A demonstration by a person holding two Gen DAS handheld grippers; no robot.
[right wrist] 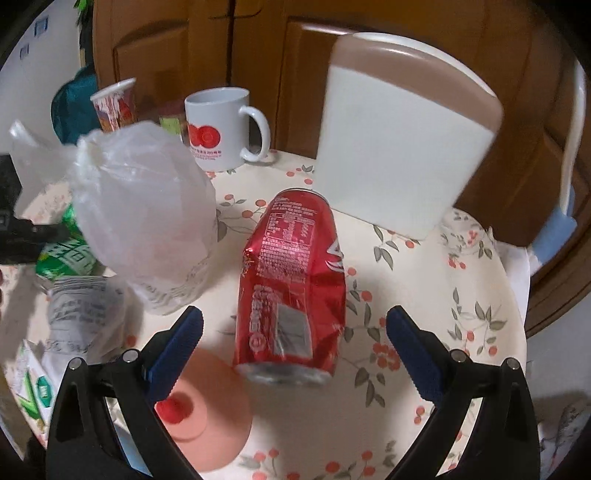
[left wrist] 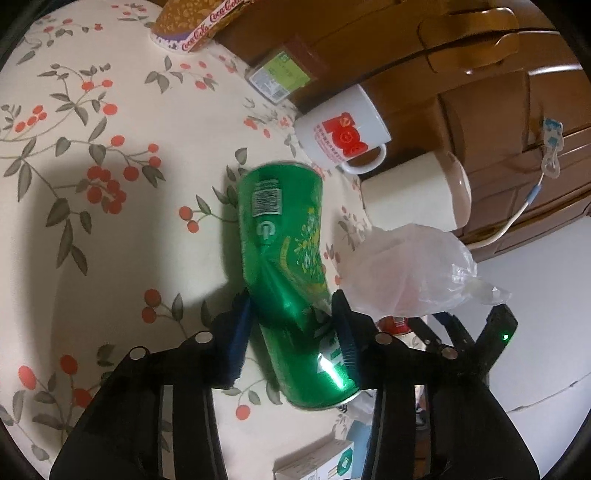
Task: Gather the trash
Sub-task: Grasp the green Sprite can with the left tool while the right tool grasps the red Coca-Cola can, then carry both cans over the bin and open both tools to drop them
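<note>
Left wrist view: the left gripper (left wrist: 293, 332) sits at the bottom centre, its blue pads pressed against both sides of a dented green can (left wrist: 291, 273). The can runs from the frame's middle down to lower centre, its near end between the fingers. Under it lies a floral tablecloth (left wrist: 110, 229) with red berries and grey leaves. Just right of the can hangs a crumpled clear plastic bag (left wrist: 410, 273), and below it the dark tip of the right gripper (left wrist: 465, 332) shows at the lower right. A white mug (left wrist: 343, 129) with a red print stands above the can at upper right centre, with a white-and-brown box (left wrist: 413, 192) beside it to the right. A patterned paper cup (left wrist: 192, 26) sits at the top edge.

Right wrist view: the right gripper (right wrist: 295, 343) fills the bottom, its jaws wide apart and touching nothing. Between them, apart from both pads, lies a crushed red can (right wrist: 295, 284) on the tablecloth (right wrist: 461, 295), its rim toward the camera. A pink lid-like object (right wrist: 207, 406) with a red knob sits at lower centre left, beside the left pad. The plastic bag (right wrist: 140, 214) hangs at centre left. Behind it, at the left edge, part of the green can (right wrist: 66, 254) shows. The mug (right wrist: 218, 129) stands at upper centre, the box (right wrist: 399, 140) at upper right. A printed wrapper (right wrist: 81, 310) lies at lower left.
</note>
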